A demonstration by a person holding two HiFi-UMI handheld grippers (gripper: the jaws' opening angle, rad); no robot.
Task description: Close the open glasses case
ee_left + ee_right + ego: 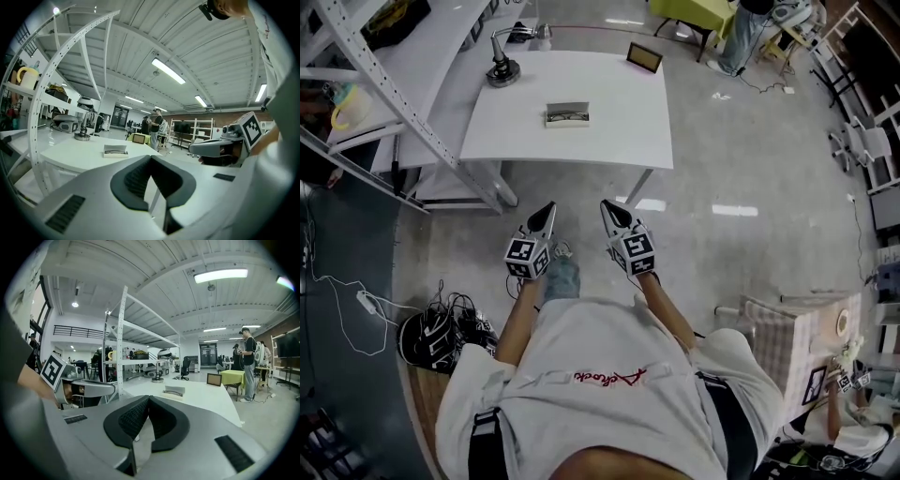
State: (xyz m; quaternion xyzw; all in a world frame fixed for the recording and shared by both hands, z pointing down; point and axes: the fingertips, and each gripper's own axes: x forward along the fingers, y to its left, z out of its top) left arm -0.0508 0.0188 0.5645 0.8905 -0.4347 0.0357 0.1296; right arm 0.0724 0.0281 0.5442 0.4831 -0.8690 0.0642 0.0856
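Note:
The open glasses case [567, 114] lies in the middle of the white table [619, 131], well ahead of both grippers. It also shows as a small flat box, the case [115, 151] in the left gripper view and the case [174, 391] in the right gripper view. My left gripper [548, 210] and right gripper [607, 206] are held side by side over the floor, short of the table's near edge, both pointing at it. Each has its jaws together with nothing between them, the left gripper [151, 157] and the right gripper [149, 397] alike.
A lamp base [502, 70] and a small picture frame [644, 58] stand at the table's far side. A metal shelf rack [384, 84] runs along the left. Cables [441, 328] lie on the floor at lower left. A person [247, 363] stands far off.

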